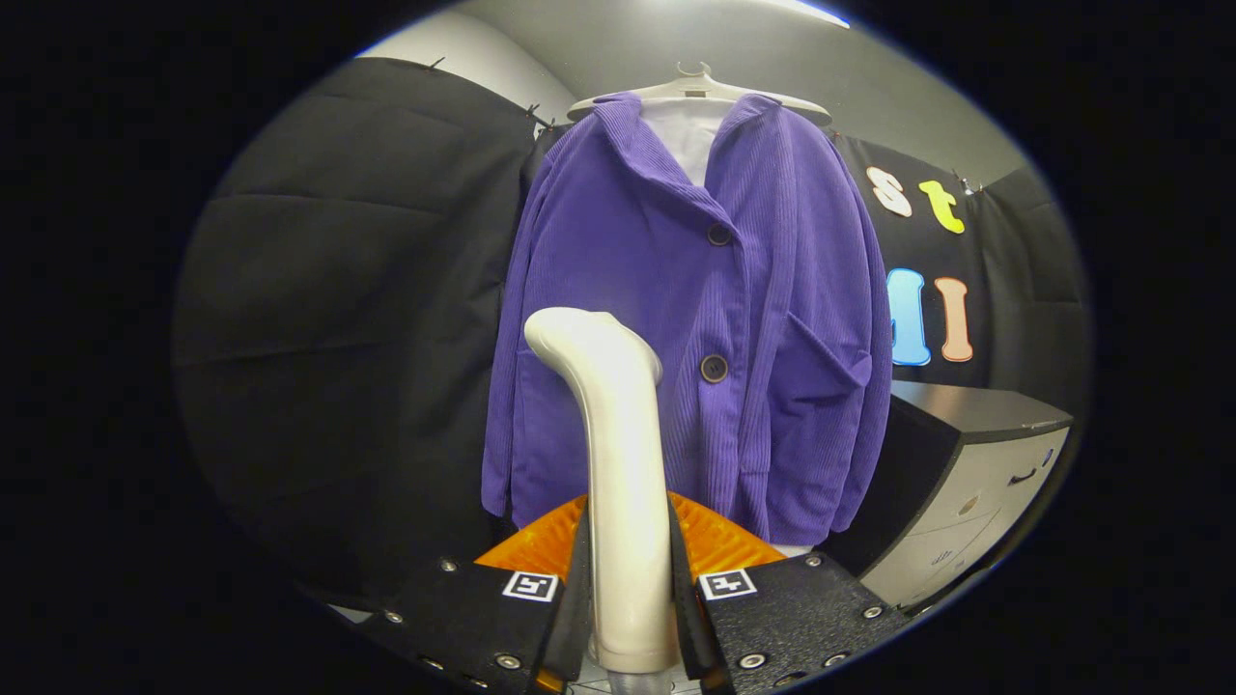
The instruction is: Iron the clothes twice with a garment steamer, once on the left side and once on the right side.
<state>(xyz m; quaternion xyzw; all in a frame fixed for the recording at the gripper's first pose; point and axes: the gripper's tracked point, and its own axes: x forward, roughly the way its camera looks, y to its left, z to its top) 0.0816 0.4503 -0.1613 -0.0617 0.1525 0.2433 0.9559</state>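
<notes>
A purple corduroy jacket [695, 338] hangs on a white hanger [697, 89] in front of the black cloth wall, over a white shirt [688, 135]. Its dark buttons run down the middle and a patch pocket sits on its right half. My gripper [628, 569] is shut on the handle of a white garment steamer [618, 463], both fingers pressing its sides. The steamer stands upright between the fingers. Its bent head rises ahead of them, over the jacket's left half at about the height of the lower button. Whether the head touches the fabric cannot be told.
A cabinet with a dark top and light drawers [975, 463] stands to the right of the jacket, close to its sleeve. Black cloth wall [338, 319] hangs to the left and behind.
</notes>
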